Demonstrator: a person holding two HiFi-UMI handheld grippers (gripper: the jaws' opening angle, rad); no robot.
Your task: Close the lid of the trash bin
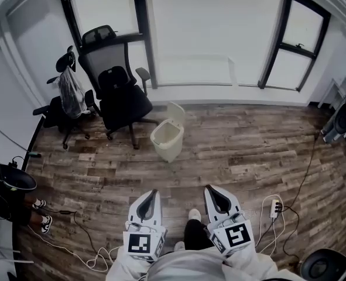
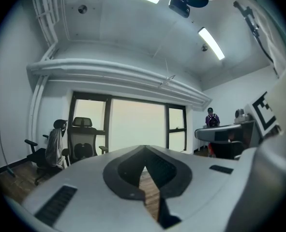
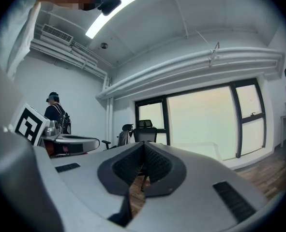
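Observation:
A cream trash bin [image 1: 167,137] stands on the wooden floor ahead of me, its lid [image 1: 176,110] tipped up and open at the back. My left gripper [image 1: 151,195] and right gripper [image 1: 211,192] are held low near my body, well short of the bin, both shut with nothing in them. In the left gripper view the left gripper [image 2: 145,152] has its tips meeting, and the bin is hidden. The right gripper [image 3: 143,148] looks the same in its own view, and there too the bin is hidden.
A black office chair [image 1: 119,89] stands just left of the bin, with a second chair [image 1: 64,101] draped in cloth further left. Cables [image 1: 79,239] and a power strip [image 1: 273,206] lie on the floor. A person's feet [image 1: 39,212] show at the left. Windows [image 1: 208,34] line the far wall.

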